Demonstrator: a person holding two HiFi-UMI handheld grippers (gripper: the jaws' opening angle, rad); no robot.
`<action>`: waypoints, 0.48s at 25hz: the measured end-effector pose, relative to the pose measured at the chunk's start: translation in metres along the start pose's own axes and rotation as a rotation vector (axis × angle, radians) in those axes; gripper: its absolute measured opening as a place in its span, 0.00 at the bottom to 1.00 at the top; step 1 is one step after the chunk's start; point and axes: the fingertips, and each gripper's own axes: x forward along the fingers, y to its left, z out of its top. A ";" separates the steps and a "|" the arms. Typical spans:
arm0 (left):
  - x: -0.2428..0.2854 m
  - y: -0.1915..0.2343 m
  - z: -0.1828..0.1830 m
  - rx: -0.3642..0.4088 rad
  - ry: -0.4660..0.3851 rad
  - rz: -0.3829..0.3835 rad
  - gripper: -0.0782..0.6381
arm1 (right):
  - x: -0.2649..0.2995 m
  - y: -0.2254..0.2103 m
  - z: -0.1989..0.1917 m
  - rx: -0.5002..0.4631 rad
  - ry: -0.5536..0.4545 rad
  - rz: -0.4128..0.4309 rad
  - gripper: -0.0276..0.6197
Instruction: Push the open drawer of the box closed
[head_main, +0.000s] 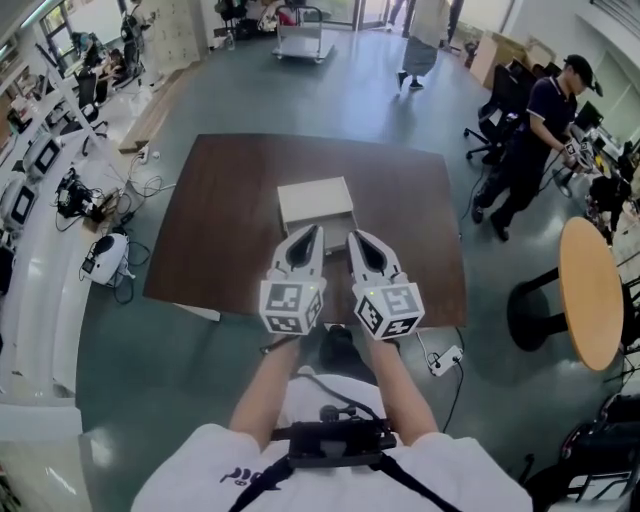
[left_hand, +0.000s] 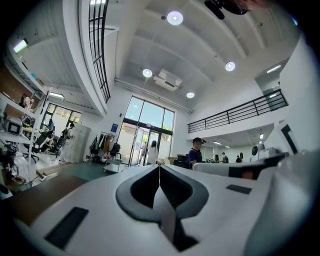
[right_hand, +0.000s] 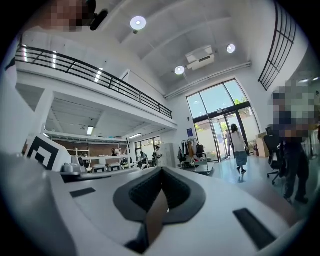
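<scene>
white rectangular box (head_main: 315, 198) on dark brown table (head_main: 210, 230) | left gripper (head_main: 316, 232) clenched, empty | right gripper (head_main: 354, 237) clenched, empty | both tips at box's near side | drawer gap not discernible; push probably ending or pending

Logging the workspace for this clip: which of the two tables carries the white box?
The dark brown rectangular table in the middle; the box sits on it. The round light-wood table stands off to the right.
</scene>
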 end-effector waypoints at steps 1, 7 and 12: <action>0.003 0.002 -0.004 -0.006 0.005 0.002 0.12 | 0.001 -0.004 -0.003 0.004 0.005 -0.003 0.04; 0.027 0.007 -0.009 -0.015 0.019 -0.026 0.12 | 0.014 -0.024 -0.013 0.035 0.035 -0.013 0.03; 0.052 0.000 -0.027 -0.003 0.049 -0.047 0.12 | 0.014 -0.059 -0.024 0.055 0.064 -0.042 0.04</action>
